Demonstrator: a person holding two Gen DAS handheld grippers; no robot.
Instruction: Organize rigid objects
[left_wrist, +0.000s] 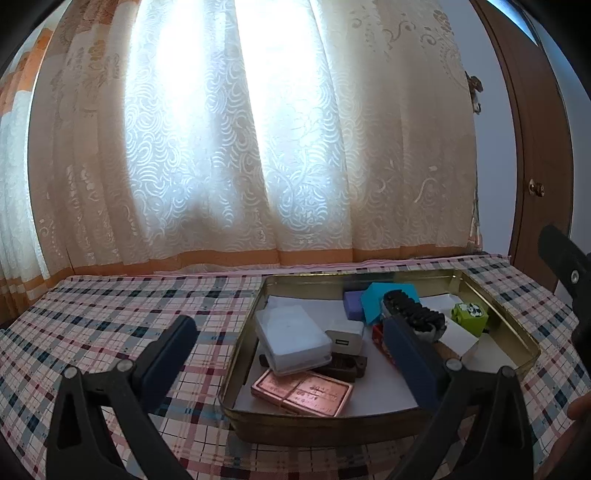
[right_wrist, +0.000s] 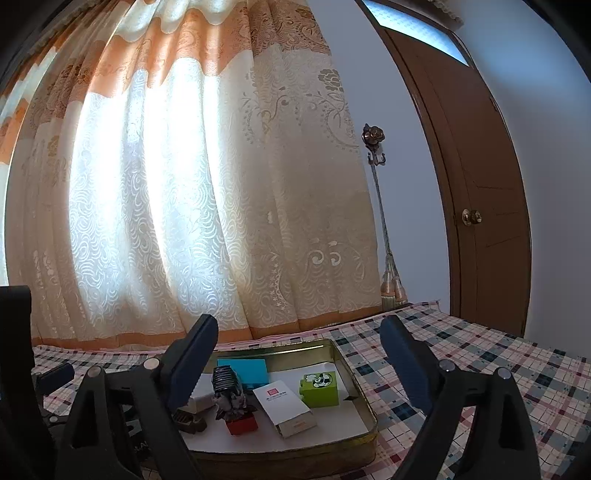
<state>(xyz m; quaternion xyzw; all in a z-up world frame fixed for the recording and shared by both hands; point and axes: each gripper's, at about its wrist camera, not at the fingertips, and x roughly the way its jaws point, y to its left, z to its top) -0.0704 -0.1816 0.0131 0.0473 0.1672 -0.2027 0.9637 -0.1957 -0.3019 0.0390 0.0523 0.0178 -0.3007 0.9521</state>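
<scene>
Crowding one gold tin (left_wrist: 517, 338): green block (right_wrist: 320, 388), white box (right_wrist: 284, 408) (both hand-held grippers (left_wrist: 291, 356) (right_wrist: 299, 363) wide, empty).

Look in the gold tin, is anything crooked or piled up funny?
Yes. In the gold tin the clear plastic box sits tilted on a dark brown piece, and the white carton lies slantwise. Things are jumbled, not lined up. Nothing looks spilled or broken.

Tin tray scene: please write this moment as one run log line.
left claw: open | right claw: open | tin tray: full | held: nothing
</scene>
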